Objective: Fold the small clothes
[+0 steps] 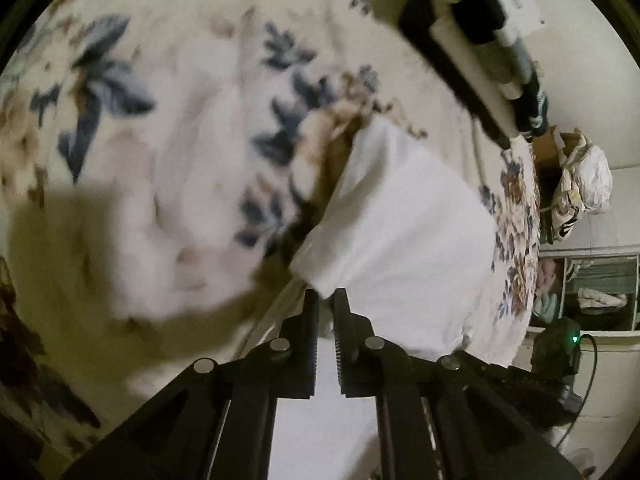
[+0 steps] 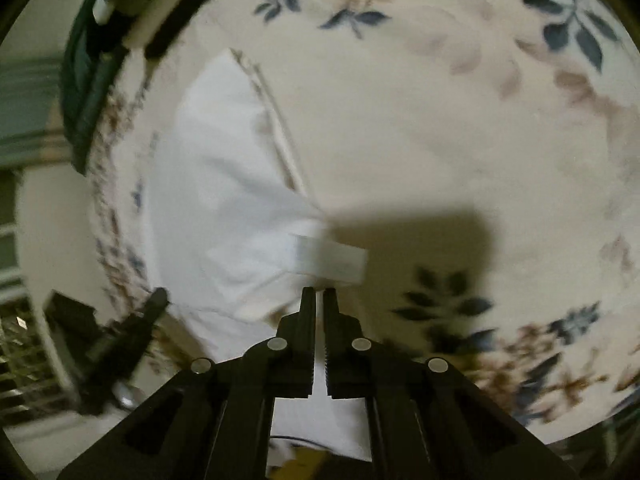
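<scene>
A white garment (image 1: pixel 404 232) lay spread on a bed covered by a cream blanket (image 1: pixel 168 128) printed with blue and tan flowers, close to one edge of the bed in both wrist views. In the left wrist view the left gripper (image 1: pixel 326 300) pointed steeply down at the near edge of the cloth, its two black fingers (image 1: pixel 310 320) drawn almost together with a fold of the white fabric pinched between their toothed pads; the cloth rose slightly toward the tips and fanned away from them across the blanket. The gripper's shadow fell dark on the blanket to the left of it. In the right wrist view the right gripper (image 2: pixel 319 300) likewise pointed down, its fingers (image 2: pixel 307 320) nearly closed on a thin white edge of the same garment (image 2: pixel 224 200), with a narrow flap of cloth (image 2: pixel 330 258) sticking out just beyond the tips and more white fabric showing below between the finger bases. A seam or hem ran diagonally along the garment's far side. The other gripper appeared in each view as a blurred black shape at the garment's opposite side: the right one (image 1: pixel 460 60) at the upper right of the left view, the left one (image 2: pixel 132 328) at the lower left of the right view. Beyond the bed edge in the left view stood shelves with folded items (image 1: pixel 596 296) and a bundled white bag (image 1: pixel 584 176). Both views were blurred, so fine detail of the garment could not be made out.
</scene>
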Available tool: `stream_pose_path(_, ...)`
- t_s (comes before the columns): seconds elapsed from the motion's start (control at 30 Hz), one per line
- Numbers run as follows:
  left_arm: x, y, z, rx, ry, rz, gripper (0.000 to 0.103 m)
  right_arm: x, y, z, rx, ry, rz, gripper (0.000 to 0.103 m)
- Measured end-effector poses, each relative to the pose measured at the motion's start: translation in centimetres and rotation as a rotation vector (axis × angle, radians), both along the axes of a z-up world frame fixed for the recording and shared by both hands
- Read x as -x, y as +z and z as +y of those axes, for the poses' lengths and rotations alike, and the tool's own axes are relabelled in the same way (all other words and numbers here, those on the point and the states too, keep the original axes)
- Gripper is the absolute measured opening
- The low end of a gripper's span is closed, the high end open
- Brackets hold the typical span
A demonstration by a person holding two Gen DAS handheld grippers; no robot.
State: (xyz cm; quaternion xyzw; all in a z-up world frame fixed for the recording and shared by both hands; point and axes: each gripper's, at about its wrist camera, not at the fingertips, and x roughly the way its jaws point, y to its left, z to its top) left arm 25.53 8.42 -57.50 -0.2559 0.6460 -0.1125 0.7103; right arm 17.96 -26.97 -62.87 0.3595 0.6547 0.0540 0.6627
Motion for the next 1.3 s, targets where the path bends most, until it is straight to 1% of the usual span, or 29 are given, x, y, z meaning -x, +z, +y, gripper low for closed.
stream_pose_path(0.07, -0.3, 1.0, 0.2, -0.004, -0.016, -0.017, 0.023, -0.4, 0.9, -0.6, -0.024, 0.005, -0.035, 0.011)
stream_pose_path(0.1, -0.7, 1.8, 0.3, 0.002, -0.025, -0.049, 0.03, -0.9, 1.6, -1.1, -0.036, 0.003, -0.066, 0.028)
stream_pose_path(0.13, -1.2, 2.4, 0.3, 0.003, -0.031, -0.077, 0.049, -1.6, 2.2, -1.5, -0.046, -0.005, -0.096, 0.045)
stream_pose_path(0.17, -1.7, 3.0, 0.3, 0.008, -0.033, -0.112, 0.06, -2.1, 2.5, -1.8, -0.056, -0.01, -0.113, 0.051)
stream_pose_path(0.2, -2.4, 3.5, 0.4, 0.018, -0.027, -0.15, 0.06, -3.1, 2.7, -2.2, -0.072, -0.016, -0.132, 0.054)
stream_pose_path(0.3, -5.3, 3.3, 0.1, 0.076, -0.021, -0.19, 0.06, -6.5, 2.4, -2.8, -0.084, -0.024, -0.158, 0.054)
stream_pose_path(0.37, -7.5, 2.6, -0.9, 0.084, -0.05, -0.216, 0.06, -8.9, 1.6, -2.8, -0.103, -0.02, -0.167, 0.054)
stream_pose_path(0.43, -9.6, 1.0, -2.4, 0.099, -0.096, -0.196, 0.06, -11.0, 0.6, -2.5, -0.127, 0.0, -0.169, 0.054)
stream_pose_path(0.5, -11.2, -0.8, -3.8, 0.12, -0.146, -0.16, 0.06, -12.8, -0.3, -1.8, -0.158, 0.024, -0.168, 0.054)
stream_pose_path(0.6, -12.0, -2.4, -5.1, 0.136, -0.197, -0.135, 0.06, -14.0, -1.5, -1.3, -0.215, 0.048, -0.174, 0.054)
stream_pose_path(0.67, -11.6, -2.3, -5.6, 0.129, -0.22, -0.174, 0.056, -14.3, -1.9, -0.8, -0.228, 0.058, -0.174, 0.054)
stream_pose_path(0.7, -11.4, -2.0, -5.7, 0.123, -0.223, -0.188, 0.049, -14.5, -2.0, -0.5, -0.226, 0.063, -0.178, 0.054)
stream_pose_path(0.73, -11.2, -1.9, -5.7, 0.122, -0.225, -0.192, 0.022, -14.6, -1.9, -0.2, -0.221, 0.068, -0.184, 0.054)
stream_pose_path(0.77, -11.0, -1.8, -5.6, 0.129, -0.218, -0.188, 0.014, -14.2, -1.8, -0.3, -0.22, 0.069, -0.192, 0.053)
stream_pose_path(0.8, -10.9, -1.6, -5.3, 0.137, -0.201, -0.19, 0.014, -14.1, -1.6, -0.2, -0.22, 0.075, -0.202, 0.04)
stream_pose_path(0.83, -10.9, -1.4, -5.2, 0.139, -0.187, -0.193, 0.013, -14.2, -1.3, 0.2, -0.207, 0.085, -0.204, 0.023)
stream_pose_path(0.9, -11.0, -0.5, -5.0, 0.129, -0.169, -0.205, 0.012, -13.9, -0.6, 0.2, -0.176, 0.097, -0.215, 0.014)
stream_pose_path(1.0, -11.7, 0.6, -5.1, 0.122, -0.168, -0.221, 0.011, -14.4, 0.9, 0.3, -0.122, 0.1, -0.228, 0.01)
stream_pose_path(1.1, -13.4, 1.4, -5.3, 0.127, -0.169, -0.233, 0.011, -15.6, 2.3, 0.0, -0.102, 0.076, -0.244, 0.009)
stream_pose_path(1.2, -15.7, 2.3, -5.6, 0.116, -0.168, -0.256, 0.011, -17.8, 3.8, -0.2, -0.087, 0.051, -0.274, 0.008)
stream_pose_path(1.3, -19.1, 3.3, -6.3, 0.105, -0.169, -0.287, 0.012, -21.6, 5.0, -0.5, -0.051, 0.021, -0.297, 0.008)
